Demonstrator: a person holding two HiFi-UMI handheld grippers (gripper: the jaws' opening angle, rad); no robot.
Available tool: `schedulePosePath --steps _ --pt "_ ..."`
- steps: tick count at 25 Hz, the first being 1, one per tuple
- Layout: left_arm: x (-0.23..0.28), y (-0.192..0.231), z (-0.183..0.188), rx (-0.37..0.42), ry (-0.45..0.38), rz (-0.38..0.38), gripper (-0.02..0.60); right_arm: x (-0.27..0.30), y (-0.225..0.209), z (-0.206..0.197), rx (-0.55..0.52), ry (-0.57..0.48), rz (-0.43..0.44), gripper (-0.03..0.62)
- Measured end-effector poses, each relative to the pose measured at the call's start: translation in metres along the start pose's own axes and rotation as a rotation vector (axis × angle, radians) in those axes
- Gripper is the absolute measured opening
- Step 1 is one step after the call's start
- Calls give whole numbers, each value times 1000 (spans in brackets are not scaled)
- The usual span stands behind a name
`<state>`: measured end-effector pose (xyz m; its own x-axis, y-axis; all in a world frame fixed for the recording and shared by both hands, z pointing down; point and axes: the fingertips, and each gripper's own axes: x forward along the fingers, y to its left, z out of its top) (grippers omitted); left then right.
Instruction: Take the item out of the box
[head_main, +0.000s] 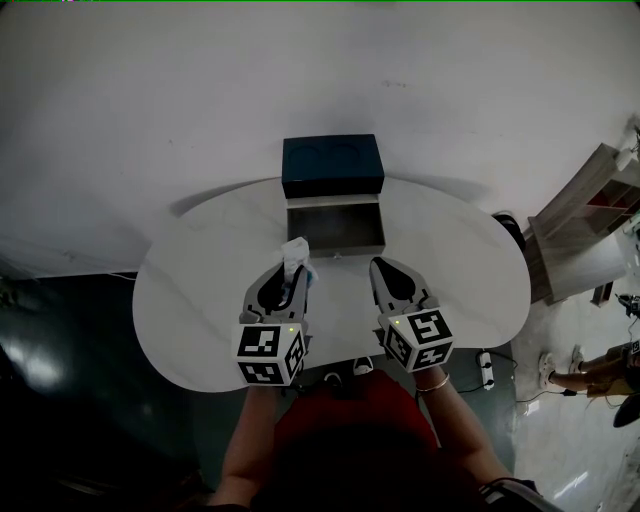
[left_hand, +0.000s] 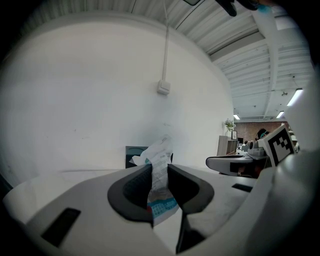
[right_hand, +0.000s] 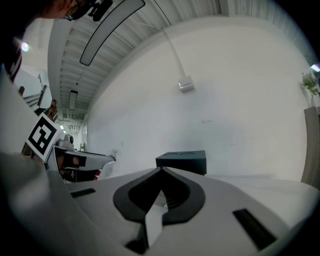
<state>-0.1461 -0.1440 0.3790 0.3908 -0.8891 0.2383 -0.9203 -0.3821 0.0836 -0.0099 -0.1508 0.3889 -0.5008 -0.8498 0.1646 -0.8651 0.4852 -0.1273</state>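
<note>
A dark teal box stands at the far edge of the white table, with its open grey tray in front of it. My left gripper is shut on a crumpled white packet with blue print, held above the table short of the tray. In the left gripper view the packet sticks up between the pressed jaws, with the box behind it. My right gripper hovers beside the left one, shut, with nothing in it. In the right gripper view its tips meet before the box.
A wooden shelf unit stands to the right of the table. On the floor there are a power strip and a person's feet. A wall socket with a cable hangs on the white wall behind the table.
</note>
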Motion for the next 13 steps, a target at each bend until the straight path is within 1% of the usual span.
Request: schedulePosePath --steps 13 --pt "17 0 4 2 -1 8 107 8 -11 3 -3 3 1 15"
